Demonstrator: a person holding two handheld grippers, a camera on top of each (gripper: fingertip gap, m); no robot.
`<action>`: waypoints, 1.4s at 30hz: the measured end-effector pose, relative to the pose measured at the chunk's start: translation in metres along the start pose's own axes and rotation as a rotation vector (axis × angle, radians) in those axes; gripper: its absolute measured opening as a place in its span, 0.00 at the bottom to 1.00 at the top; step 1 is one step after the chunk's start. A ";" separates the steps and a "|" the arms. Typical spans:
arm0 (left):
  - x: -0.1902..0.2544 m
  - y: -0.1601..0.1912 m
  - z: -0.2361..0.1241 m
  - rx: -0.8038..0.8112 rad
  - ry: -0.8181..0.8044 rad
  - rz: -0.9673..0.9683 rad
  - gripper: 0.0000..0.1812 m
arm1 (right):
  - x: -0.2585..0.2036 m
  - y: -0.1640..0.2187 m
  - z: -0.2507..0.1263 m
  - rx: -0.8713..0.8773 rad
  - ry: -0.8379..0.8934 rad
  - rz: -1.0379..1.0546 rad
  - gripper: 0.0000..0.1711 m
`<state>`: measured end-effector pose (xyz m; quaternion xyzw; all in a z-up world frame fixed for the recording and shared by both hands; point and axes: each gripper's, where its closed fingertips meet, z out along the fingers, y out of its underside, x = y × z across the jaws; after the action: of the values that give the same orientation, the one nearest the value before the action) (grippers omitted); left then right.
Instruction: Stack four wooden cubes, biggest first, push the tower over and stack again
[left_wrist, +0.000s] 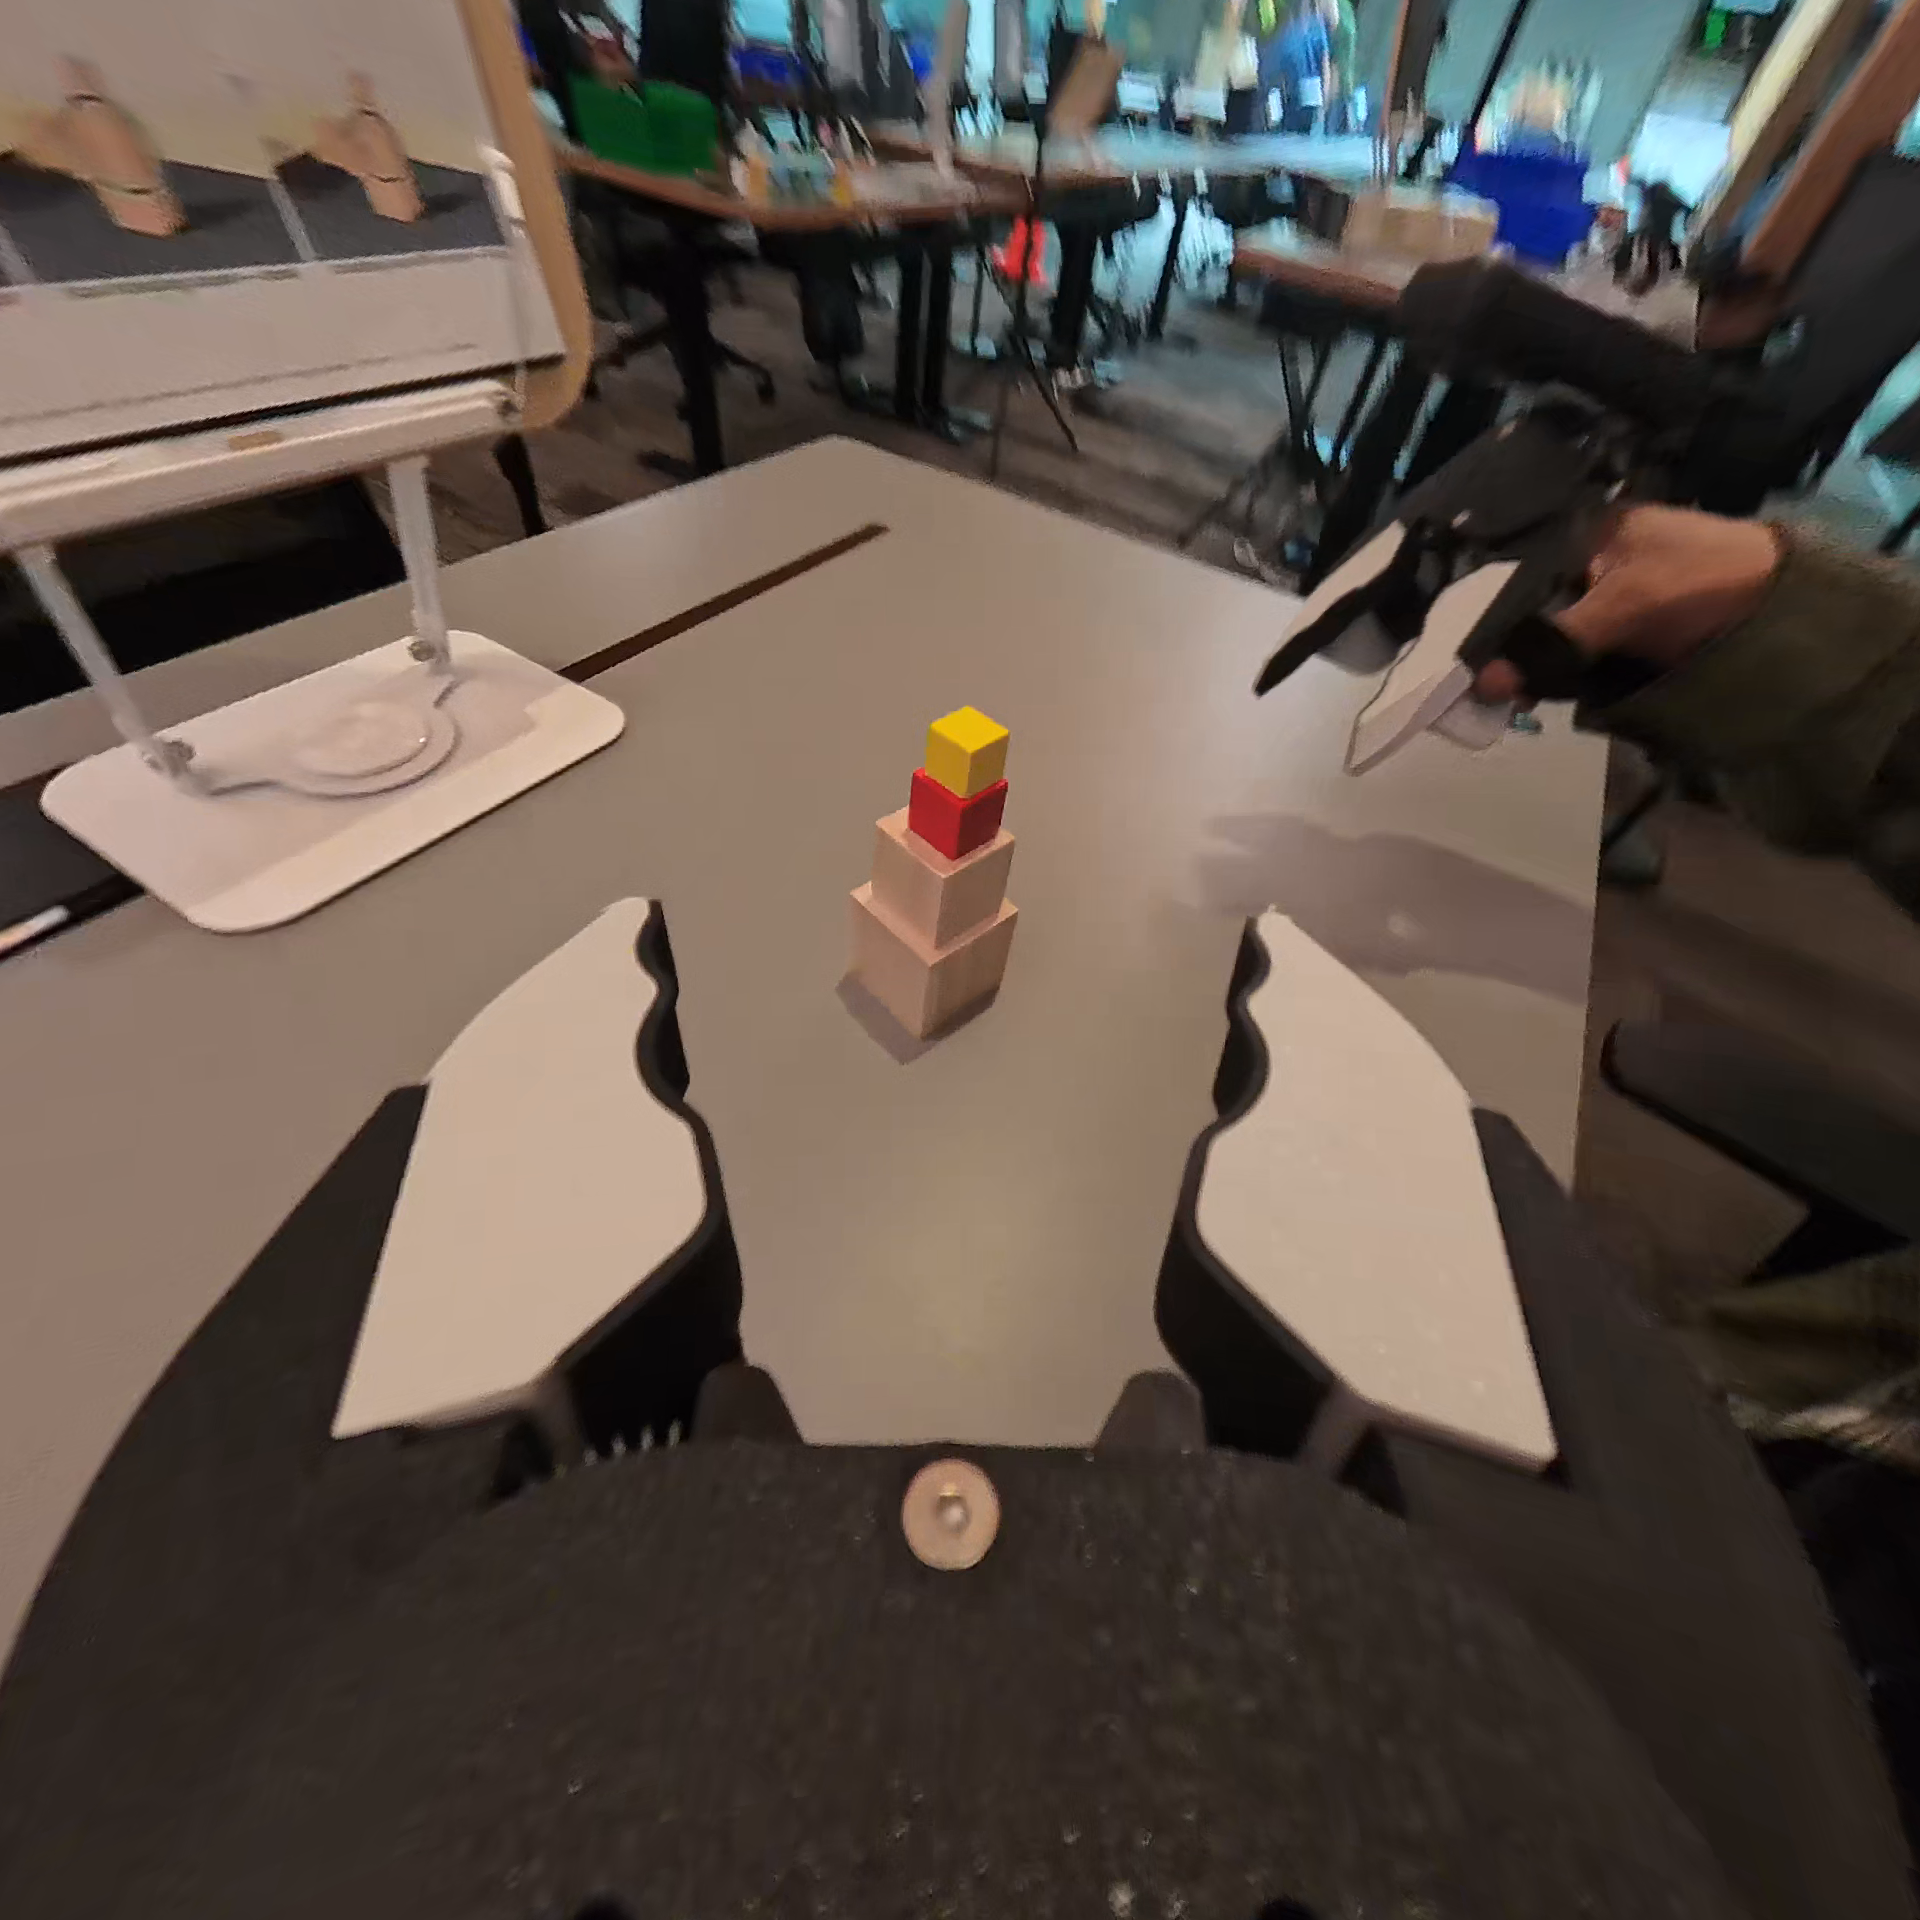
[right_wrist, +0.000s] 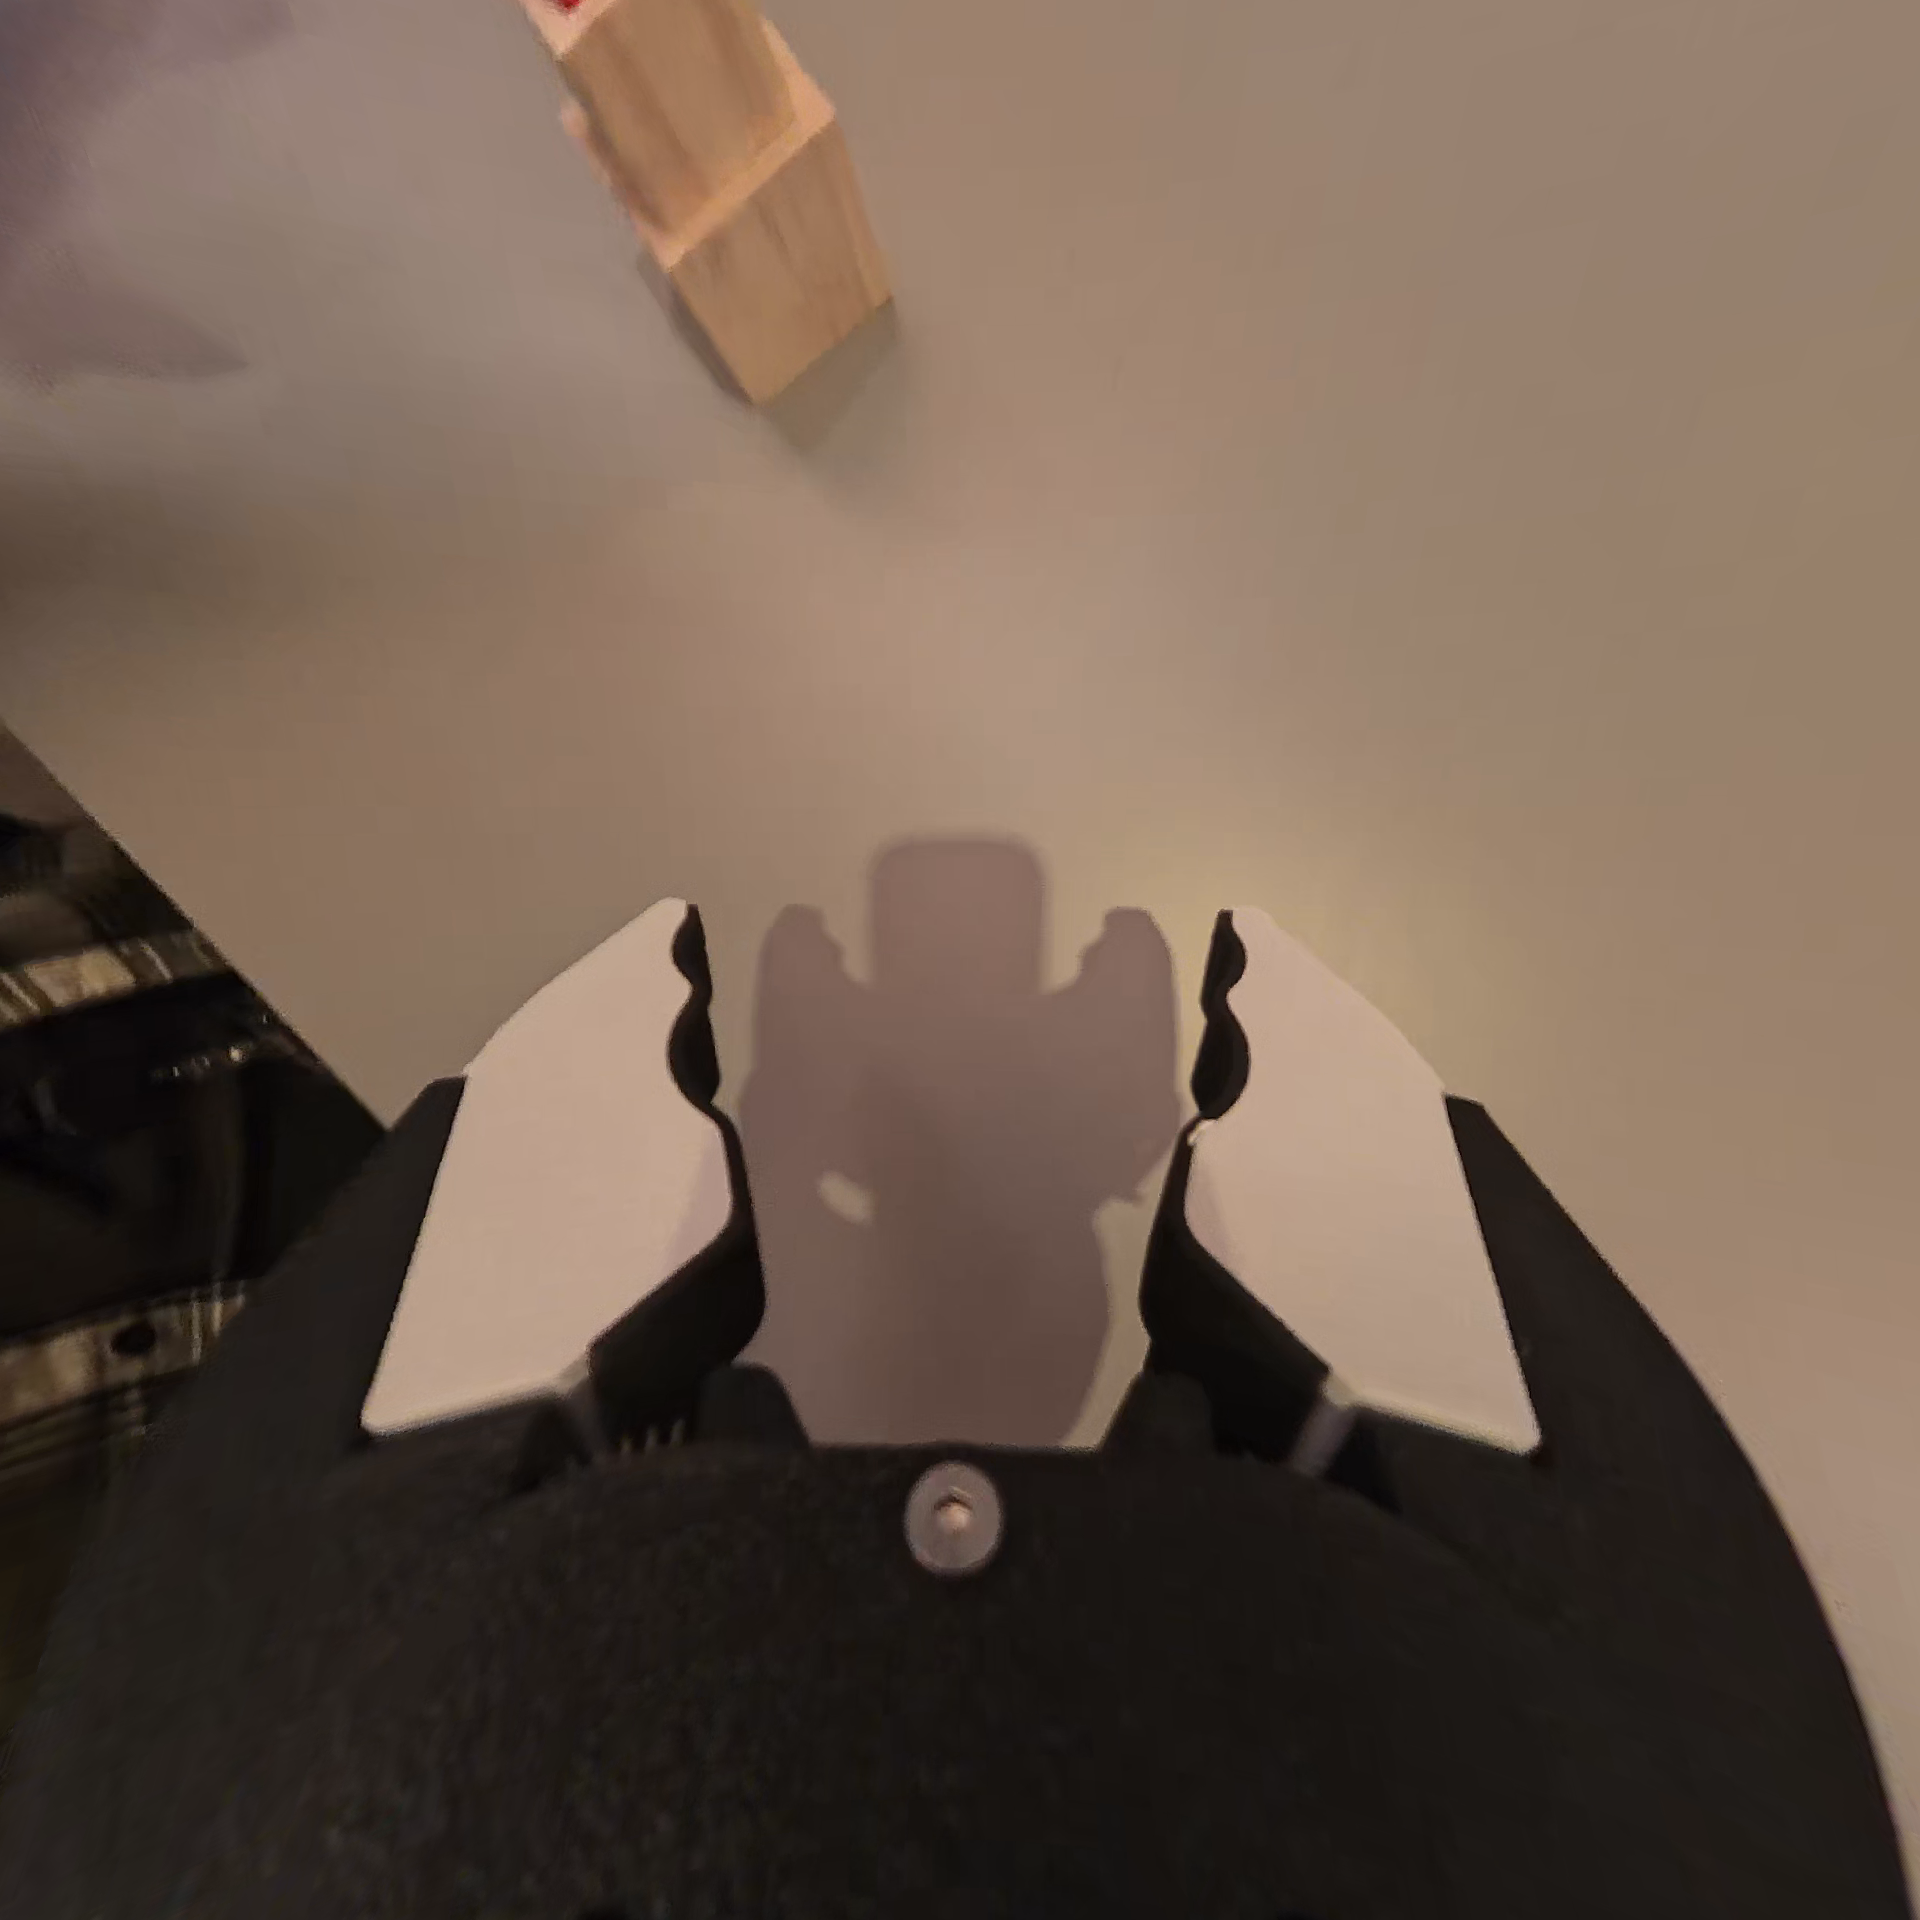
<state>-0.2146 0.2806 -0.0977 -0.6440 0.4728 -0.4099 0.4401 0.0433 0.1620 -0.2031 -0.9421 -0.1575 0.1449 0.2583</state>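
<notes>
A tower of four cubes stands upright on the grey table (left_wrist: 1039, 623). From the bottom: a big plain wooden cube (left_wrist: 935, 966), a smaller plain wooden cube (left_wrist: 940, 873), a red cube (left_wrist: 956, 812), a yellow cube (left_wrist: 966, 748) on top. My left gripper (left_wrist: 951, 925) is open and empty, in front of the tower. My right gripper (left_wrist: 1314, 717) is open and empty, held in the air to the right of the tower. In the right wrist view the right gripper (right_wrist: 956, 920) is open above bare table, with the two wooden cubes (right_wrist: 774, 270) at the top edge.
A white tablet stand (left_wrist: 332, 769) holding a screen (left_wrist: 260, 208) sits at the table's left. A dark slot (left_wrist: 727, 603) runs across the table behind the tower. The table's right edge (left_wrist: 1590, 935) is near the right gripper. Desks and chairs fill the blurred background. The yellow cube (left_wrist: 966, 748) sits 15 cm or so from the ends of my left fingers.
</notes>
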 end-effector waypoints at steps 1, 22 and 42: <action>0.001 0.005 -0.010 0.042 -0.022 -0.026 0.56 | 0.002 -0.006 0.003 0.011 0.010 0.014 0.53; -0.012 0.012 -0.122 0.301 -0.459 0.010 0.51 | -0.023 -0.077 0.074 -0.115 -0.084 0.557 0.00; -0.010 0.010 -0.126 0.305 -0.410 0.019 0.49 | -0.088 -0.157 0.123 -0.143 -0.076 0.323 0.00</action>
<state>-0.3380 0.2665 -0.0741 -0.6354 0.3123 -0.3332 0.6227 -0.1147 0.3121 -0.2040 -0.9649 -0.0237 0.2084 0.1581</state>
